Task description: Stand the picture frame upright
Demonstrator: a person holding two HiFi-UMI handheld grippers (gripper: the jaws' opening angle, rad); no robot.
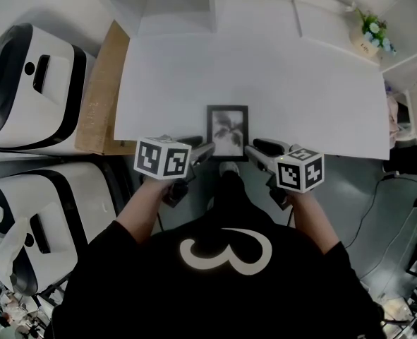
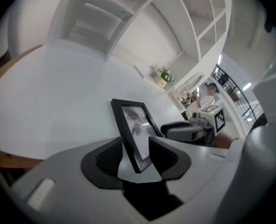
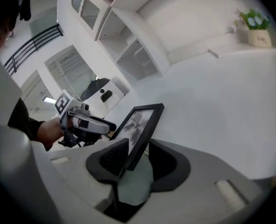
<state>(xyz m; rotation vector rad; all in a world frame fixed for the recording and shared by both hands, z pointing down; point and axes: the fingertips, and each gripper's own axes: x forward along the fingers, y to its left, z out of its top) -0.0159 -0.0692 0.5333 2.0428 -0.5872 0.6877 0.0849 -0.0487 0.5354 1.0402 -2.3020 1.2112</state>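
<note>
A black picture frame with a grey plant photo sits at the near edge of the white table, its face tipped up toward me. My left gripper is shut on the frame's lower left side and my right gripper on its lower right side. In the left gripper view the frame rises slanted out of the left gripper, with the right gripper beyond it. The right gripper view shows the frame leaning between the jaws of the right gripper, and the left gripper beyond.
A small potted plant stands at the table's far right corner. White shelving lines the back. A brown board lies along the table's left edge, beside two white and black machines. Cables trail on the floor at right.
</note>
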